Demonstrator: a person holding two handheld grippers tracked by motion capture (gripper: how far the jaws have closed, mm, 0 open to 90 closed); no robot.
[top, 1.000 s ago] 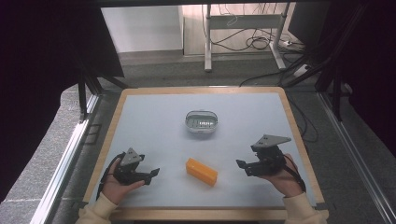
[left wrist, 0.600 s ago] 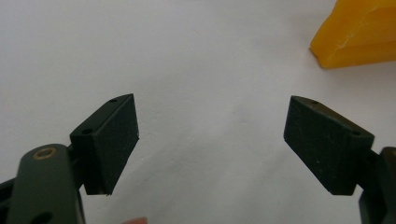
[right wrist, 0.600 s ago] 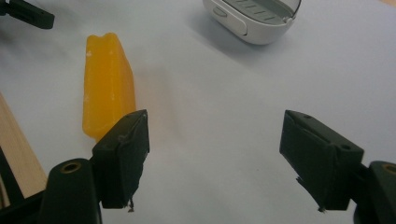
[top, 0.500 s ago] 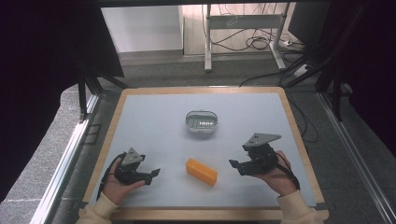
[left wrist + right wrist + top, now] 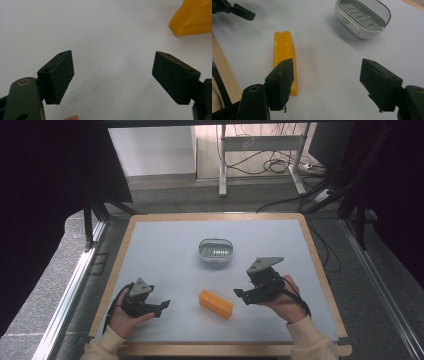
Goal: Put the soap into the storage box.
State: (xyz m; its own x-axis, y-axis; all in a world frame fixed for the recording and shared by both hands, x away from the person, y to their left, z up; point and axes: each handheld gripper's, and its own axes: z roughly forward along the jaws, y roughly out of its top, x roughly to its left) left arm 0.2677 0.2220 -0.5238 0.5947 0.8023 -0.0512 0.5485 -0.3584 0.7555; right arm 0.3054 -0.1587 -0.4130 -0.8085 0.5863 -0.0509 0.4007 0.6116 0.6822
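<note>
Little is done so far: the orange rectangular soap bar (image 5: 216,303) lies bare on the pale blue counter (image 5: 160,255), well apart from the white oval plastic soap dish (image 5: 216,251). The right tongs (image 5: 241,295), empty, have just been narrowing beside the bar; the left tongs (image 5: 163,304) rest spread, holding nothing. Grasping and placing remain.

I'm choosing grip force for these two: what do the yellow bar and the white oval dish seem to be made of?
The yellow bar looks like soap or wax: matte, slightly translucent, with soft rounded edges and a notched end. The white oval dish looks like moulded plastic, smooth and faintly glossy, with a grey slotted insert, probably a soap dish. Neither material can be confirmed by look alone.
</note>
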